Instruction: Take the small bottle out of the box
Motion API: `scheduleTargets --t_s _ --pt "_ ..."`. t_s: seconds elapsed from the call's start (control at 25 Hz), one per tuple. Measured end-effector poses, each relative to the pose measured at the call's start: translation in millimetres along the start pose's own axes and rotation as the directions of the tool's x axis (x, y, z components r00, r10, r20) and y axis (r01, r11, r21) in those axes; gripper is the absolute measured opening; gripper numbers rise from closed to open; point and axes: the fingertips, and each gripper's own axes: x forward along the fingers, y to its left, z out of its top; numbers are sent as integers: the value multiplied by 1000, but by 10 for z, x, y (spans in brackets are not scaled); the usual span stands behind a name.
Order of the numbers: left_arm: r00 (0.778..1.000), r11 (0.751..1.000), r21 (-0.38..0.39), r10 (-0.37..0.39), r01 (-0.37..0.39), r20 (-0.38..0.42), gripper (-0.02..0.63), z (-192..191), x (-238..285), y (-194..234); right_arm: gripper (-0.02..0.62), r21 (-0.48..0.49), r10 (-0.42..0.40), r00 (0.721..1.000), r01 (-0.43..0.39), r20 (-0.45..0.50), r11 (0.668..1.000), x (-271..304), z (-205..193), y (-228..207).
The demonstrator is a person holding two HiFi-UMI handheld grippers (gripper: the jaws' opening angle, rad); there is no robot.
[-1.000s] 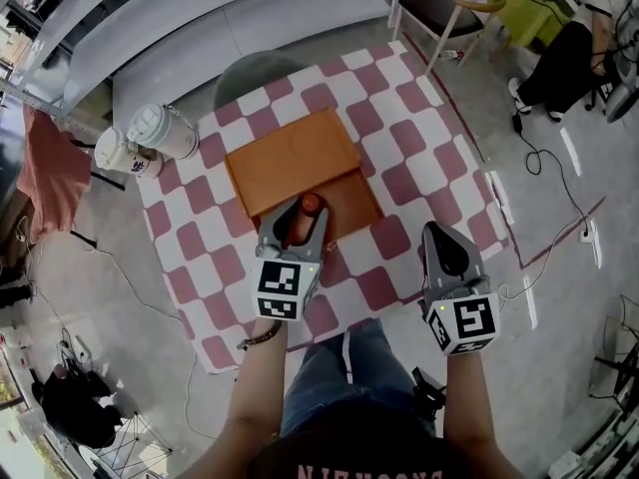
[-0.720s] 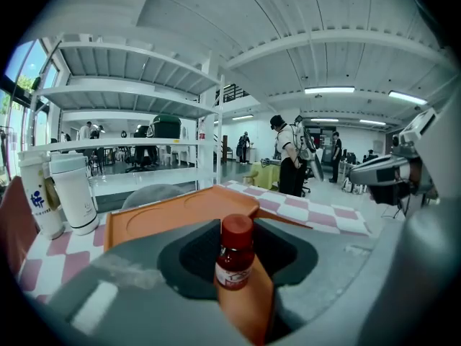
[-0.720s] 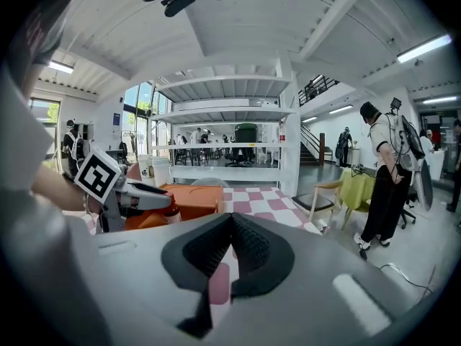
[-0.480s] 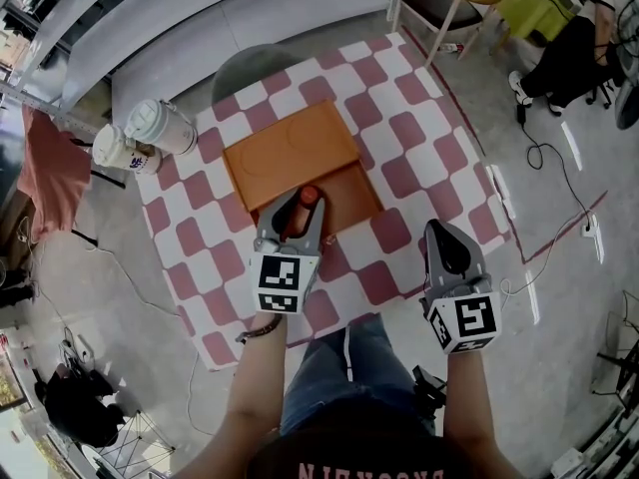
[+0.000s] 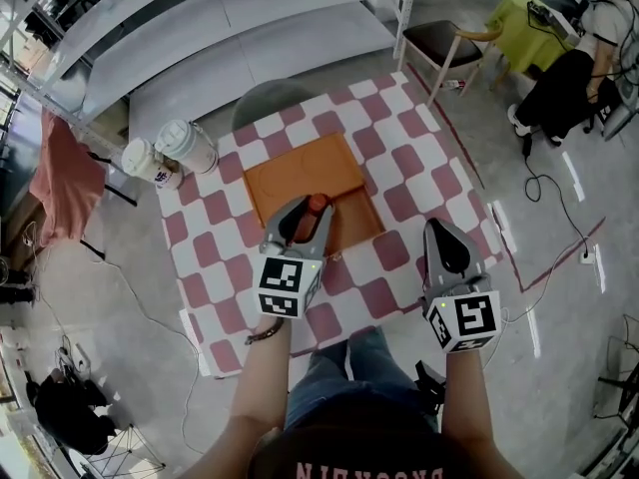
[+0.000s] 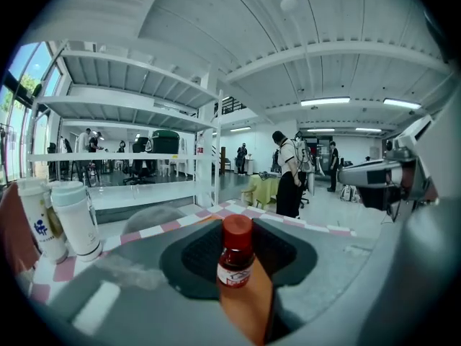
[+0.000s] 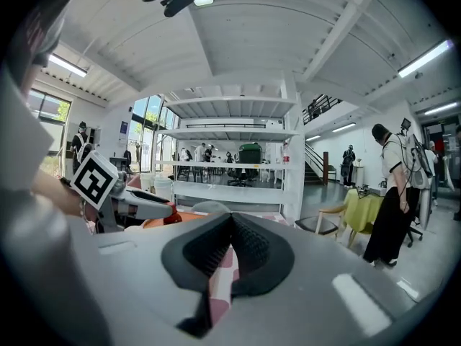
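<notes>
An orange box point(image 5: 300, 173) lies on the checkered tablecloth point(image 5: 419, 168), its open part point(image 5: 361, 223) toward me. A small bottle point(image 5: 316, 208) with a red cap and a white label stands upright over that open part. My left gripper point(image 5: 304, 214) is shut on the small bottle point(image 6: 236, 254), and both dark pads point(image 6: 193, 254) touch its sides. My right gripper point(image 5: 442, 236) hangs over the cloth right of the box, shut and holding nothing. In the right gripper view its pads meet at the tips point(image 7: 230, 218), and the left gripper point(image 7: 137, 206) shows at the left.
Two white lidded tumblers point(image 5: 187, 145) point(image 5: 145, 158) stand at the table's far left corner. A chair point(image 5: 444, 13) is behind the table, and a seated person point(image 5: 574, 58) is at the far right. Cables point(image 5: 544, 158) run over the floor. White shelving point(image 6: 137, 157) stands beyond the table.
The head view has shifted a little, so the table sits further right in it. The left gripper stays at the box with the bottle between its jaws. The right gripper has not moved.
</notes>
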Motion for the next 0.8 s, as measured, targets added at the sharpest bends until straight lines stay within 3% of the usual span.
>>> scheduleTargets --t_s 0.36,0.8 --pt "998 1000 15 5 -6 63 137 494 -174 20 2 -17 6 996 -4 94 1000 -10 424 15" --pt "984 993 47 97 -105 152 137 973 -437 231 2 -30 76 979 -71 191 997 148 849 35"
